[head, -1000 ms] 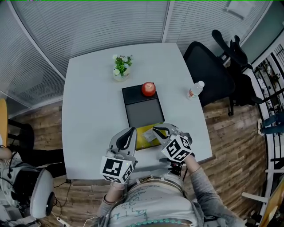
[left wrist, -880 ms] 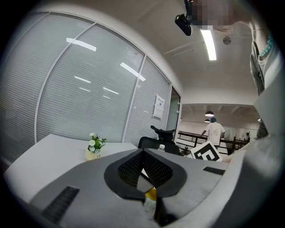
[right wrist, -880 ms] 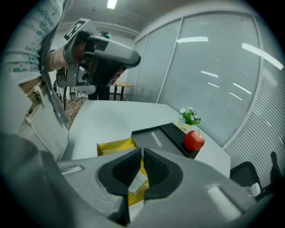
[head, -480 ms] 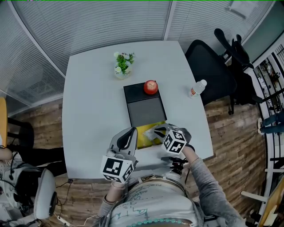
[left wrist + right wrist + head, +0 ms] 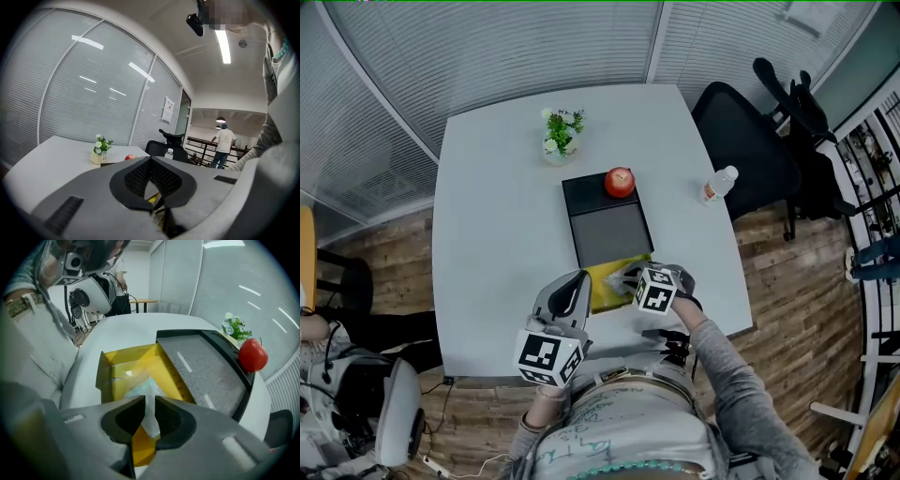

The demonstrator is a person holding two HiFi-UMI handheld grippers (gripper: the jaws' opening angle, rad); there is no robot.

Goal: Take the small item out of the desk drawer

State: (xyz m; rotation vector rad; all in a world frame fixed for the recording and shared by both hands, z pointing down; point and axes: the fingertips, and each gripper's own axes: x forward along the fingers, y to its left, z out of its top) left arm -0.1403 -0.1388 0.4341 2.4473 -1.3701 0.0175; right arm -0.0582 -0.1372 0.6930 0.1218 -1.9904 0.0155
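Three views. Head view: right tongs over the yellow drawer. Left gripper view: left tongs pressed together, empty. Right gripper view: tongs, just opening, straddle the clear packet in the drawer; off-centre pinching may let it slip.

A pale grey rectangular table with rounded corners is seen from above. A small potted plant with white flowers is set near its far edge. A flat black rectangular tray is laid along the middle, and a red apple is placed at its far end. A clear plastic water bottle is stood upright near the right edge, close to a black office chair. White slatted blinds are seen beyond the table, wooden plank flooring around it. In the left gripper view a person in a white top is seen far off.
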